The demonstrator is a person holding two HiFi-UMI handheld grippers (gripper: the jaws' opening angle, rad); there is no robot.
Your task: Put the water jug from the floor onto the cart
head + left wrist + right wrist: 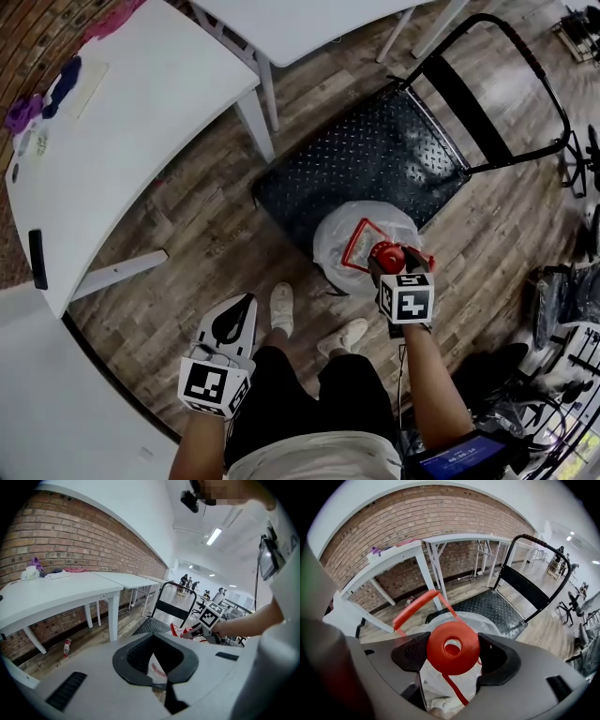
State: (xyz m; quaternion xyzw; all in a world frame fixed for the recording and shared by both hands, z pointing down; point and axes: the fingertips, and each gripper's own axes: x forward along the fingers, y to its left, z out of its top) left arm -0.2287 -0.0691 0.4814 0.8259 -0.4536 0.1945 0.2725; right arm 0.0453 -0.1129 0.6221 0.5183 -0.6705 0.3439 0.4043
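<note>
The water jug [342, 234] is clear, with a red cap [386, 255] and a red carrying handle [359, 246]. In the head view it overlaps the near edge of the black diamond-plate cart [375, 159]. Whether it rests on the floor I cannot tell. My right gripper [389, 264] is shut on the jug's red cap [453, 647], one jaw on each side, with the cart [492, 606] just beyond. My left gripper [232, 323] hangs low at the left by the person's leg, shut with nothing in it [157, 677].
A white table [141, 112] stands to the left with its leg [255, 122] close to the cart's corner; another table [309, 19] is behind. The cart's black push handle [534, 66] rises at the far right. Gear is piled at the right [562, 309]. The person's shoes [281, 307] are beside the jug.
</note>
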